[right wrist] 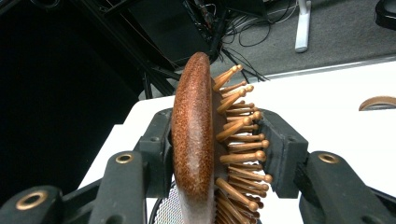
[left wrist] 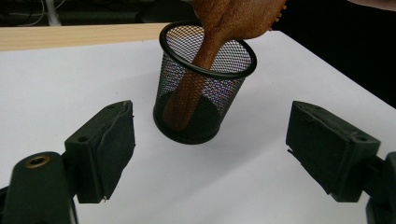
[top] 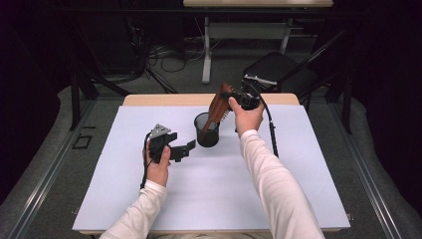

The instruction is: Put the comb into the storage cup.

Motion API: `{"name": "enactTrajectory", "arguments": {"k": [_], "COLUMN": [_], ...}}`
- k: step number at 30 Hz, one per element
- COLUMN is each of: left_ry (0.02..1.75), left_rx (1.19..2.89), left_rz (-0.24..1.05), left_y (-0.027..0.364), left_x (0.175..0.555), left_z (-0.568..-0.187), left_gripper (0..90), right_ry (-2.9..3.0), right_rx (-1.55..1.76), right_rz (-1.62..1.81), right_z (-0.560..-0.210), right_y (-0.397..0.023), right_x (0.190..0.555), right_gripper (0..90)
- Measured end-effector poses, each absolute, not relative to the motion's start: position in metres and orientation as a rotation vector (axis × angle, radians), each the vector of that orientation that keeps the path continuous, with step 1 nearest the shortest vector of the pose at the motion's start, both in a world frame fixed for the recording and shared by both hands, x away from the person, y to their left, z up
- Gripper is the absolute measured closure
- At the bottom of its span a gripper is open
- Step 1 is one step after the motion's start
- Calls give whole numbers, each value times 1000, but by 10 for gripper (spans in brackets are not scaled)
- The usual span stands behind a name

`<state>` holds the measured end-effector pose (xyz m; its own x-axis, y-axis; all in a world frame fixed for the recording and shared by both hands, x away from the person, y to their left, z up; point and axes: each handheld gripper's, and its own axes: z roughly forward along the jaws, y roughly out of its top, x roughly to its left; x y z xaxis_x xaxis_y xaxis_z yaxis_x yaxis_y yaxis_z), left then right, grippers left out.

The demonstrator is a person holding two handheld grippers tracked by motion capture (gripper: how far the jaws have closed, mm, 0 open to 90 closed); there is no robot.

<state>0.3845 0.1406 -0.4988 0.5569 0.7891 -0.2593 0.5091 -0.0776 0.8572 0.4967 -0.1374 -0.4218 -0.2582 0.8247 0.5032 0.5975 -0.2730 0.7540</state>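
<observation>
Room as I found it: grey floor (top: 45,164), tangled black cables (top: 159,55), a white-legged desk (top: 249,30) beyond my table (top: 298,199), a black chair (top: 278,67), dark surroundings.

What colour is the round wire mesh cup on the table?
Black; the round wire mesh cup shows best in the left gripper view.

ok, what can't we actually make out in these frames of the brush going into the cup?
- Wooden paddle hairbrush: head cut off by the top edge in the left gripper view.
- Brush handle tip: behind the black wire-mesh pen cup; touching the cup floor or not is unclear.
- Pen cup in the right gripper view: hidden under the brush; a sliver of mesh shows.
- Right gripper fingers: in the high view, the hand covers them.
</observation>
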Motion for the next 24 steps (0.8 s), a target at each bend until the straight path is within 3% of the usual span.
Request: {"name": "enactTrajectory", "arguments": {"k": [24], "left_ry": [1083], "left_rx": [1740], "left_rz": [329], "left_y": [140], "left_x": [385], "left_z": [-499], "left_gripper": [157], "right_ry": [1741], "right_rx": [1789], "right_rz": [1586], "right_z": [-428], "right_y": [-148], "right_x": [499], "right_gripper": [501]}}
